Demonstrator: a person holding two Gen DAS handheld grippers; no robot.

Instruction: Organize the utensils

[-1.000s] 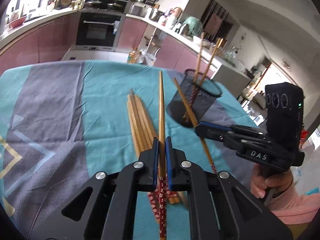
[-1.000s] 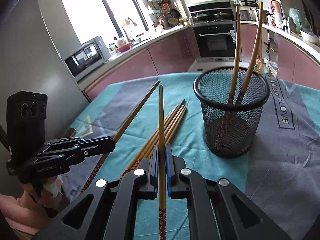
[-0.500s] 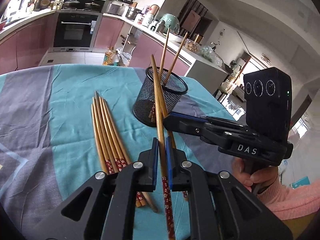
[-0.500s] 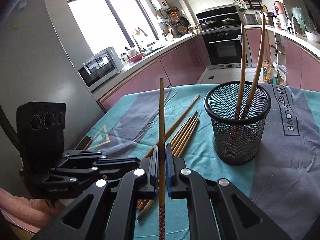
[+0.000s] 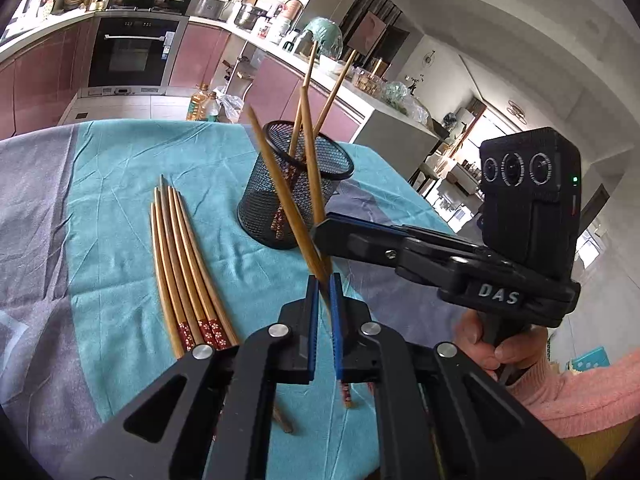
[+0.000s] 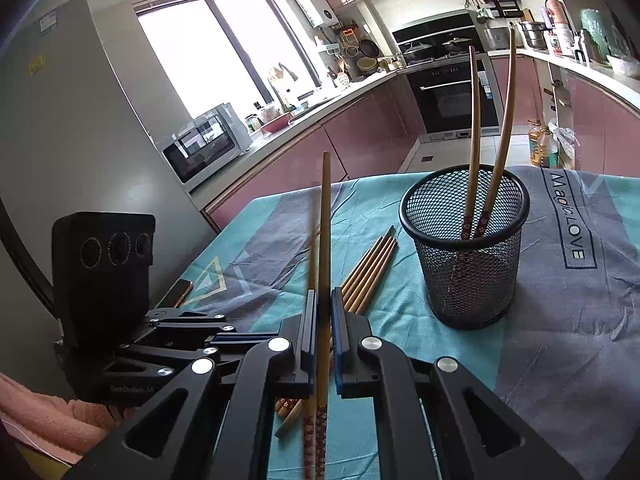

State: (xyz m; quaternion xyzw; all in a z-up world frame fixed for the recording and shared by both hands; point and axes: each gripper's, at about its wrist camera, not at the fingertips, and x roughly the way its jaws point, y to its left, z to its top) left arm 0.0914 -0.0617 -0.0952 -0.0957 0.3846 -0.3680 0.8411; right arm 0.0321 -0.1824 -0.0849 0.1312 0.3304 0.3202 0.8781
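A black mesh cup [image 5: 294,184] [image 6: 466,248] stands on the cloth with two wooden chopsticks upright in it. Several more chopsticks [image 5: 180,264] [image 6: 370,276] lie side by side left of the cup. My left gripper [image 5: 324,280] holds one chopstick [image 5: 280,184] between its blue pads, tip tilted toward the cup, though the pads look slightly parted. My right gripper [image 6: 324,296] is shut on two chopsticks held together [image 6: 323,240], pointing up and away. In the left wrist view the right gripper's fingers [image 5: 360,236] meet the left one's chopstick just above my pads.
The table carries a teal and grey cloth [image 5: 120,168] [image 6: 560,300]. A phone [image 6: 176,294] lies near the table's left edge. Kitchen counters and an oven [image 5: 136,52] stand beyond the table.
Both grippers have lifted and drawn closer together. The left chopstick has tilted left in its pads and now crosses the right one. The right wrist view now shows two chopsticks between its pads.
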